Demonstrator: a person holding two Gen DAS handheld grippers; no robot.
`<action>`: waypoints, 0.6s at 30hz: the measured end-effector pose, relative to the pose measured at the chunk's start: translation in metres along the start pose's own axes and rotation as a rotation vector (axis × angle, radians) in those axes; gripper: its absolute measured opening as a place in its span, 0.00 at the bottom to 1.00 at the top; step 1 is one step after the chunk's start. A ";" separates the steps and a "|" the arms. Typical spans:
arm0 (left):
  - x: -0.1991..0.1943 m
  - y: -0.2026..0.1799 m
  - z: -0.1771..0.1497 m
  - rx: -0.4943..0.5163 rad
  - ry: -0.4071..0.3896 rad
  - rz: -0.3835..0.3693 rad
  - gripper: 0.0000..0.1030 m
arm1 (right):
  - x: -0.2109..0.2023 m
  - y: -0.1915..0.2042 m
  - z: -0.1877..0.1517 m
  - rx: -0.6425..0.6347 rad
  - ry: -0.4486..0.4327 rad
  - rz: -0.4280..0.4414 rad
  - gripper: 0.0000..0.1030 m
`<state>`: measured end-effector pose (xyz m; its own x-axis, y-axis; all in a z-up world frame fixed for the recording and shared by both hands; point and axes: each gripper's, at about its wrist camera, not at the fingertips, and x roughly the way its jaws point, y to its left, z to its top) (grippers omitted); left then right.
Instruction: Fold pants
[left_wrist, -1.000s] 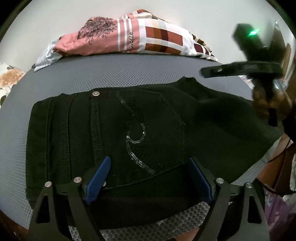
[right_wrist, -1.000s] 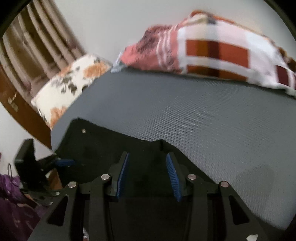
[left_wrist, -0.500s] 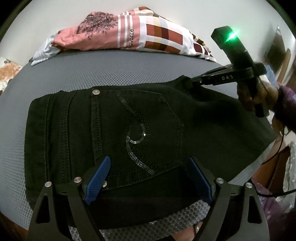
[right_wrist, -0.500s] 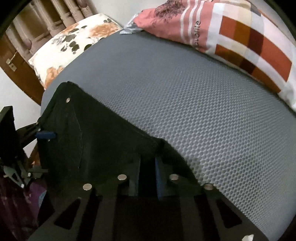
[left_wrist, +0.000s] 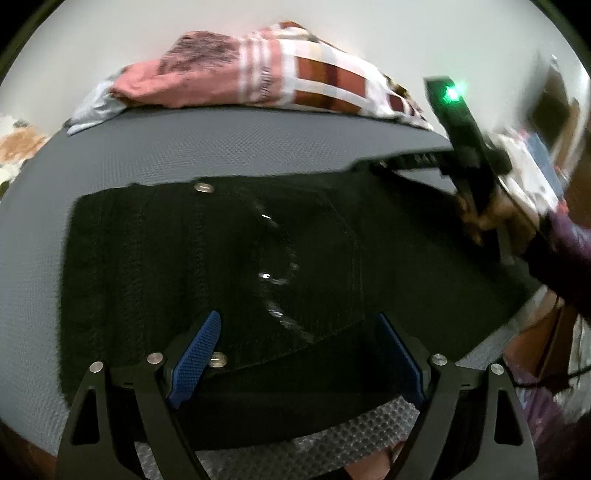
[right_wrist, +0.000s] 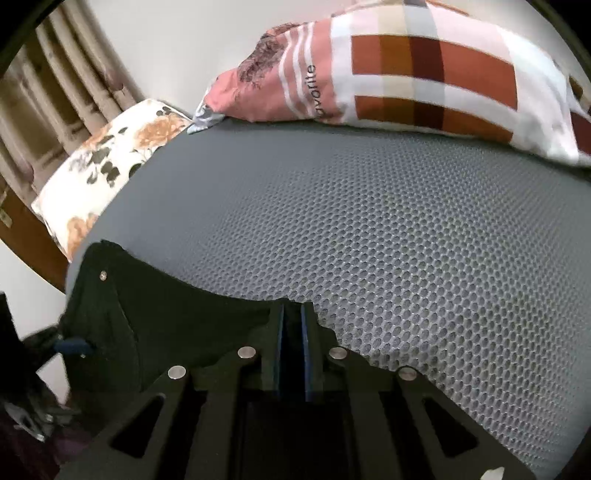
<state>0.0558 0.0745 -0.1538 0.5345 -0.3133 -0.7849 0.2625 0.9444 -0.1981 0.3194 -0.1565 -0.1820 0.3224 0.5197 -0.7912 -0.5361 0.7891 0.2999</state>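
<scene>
Pants, black with a sequined back pocket, lie flat on the grey mesh mattress. A second ago the right gripper stood half spread over their far edge; now its blue pads are pressed together on that edge. The left gripper is unchanged, spread wide over the near hem. A patterned pillow lies at the mattress's far end.
</scene>
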 end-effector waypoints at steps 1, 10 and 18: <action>-0.005 0.005 0.003 -0.018 -0.021 0.010 0.83 | 0.000 0.000 0.000 0.002 -0.001 -0.007 0.06; -0.014 0.079 0.023 -0.194 -0.082 0.161 0.83 | 0.004 0.002 0.003 -0.003 -0.016 -0.044 0.07; 0.011 0.105 0.013 -0.169 -0.026 0.248 0.90 | 0.002 0.001 0.000 0.019 -0.038 -0.059 0.13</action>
<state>0.0997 0.1688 -0.1757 0.5867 -0.0710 -0.8067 -0.0151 0.9950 -0.0986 0.3191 -0.1544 -0.1837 0.3825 0.4841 -0.7870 -0.5005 0.8245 0.2639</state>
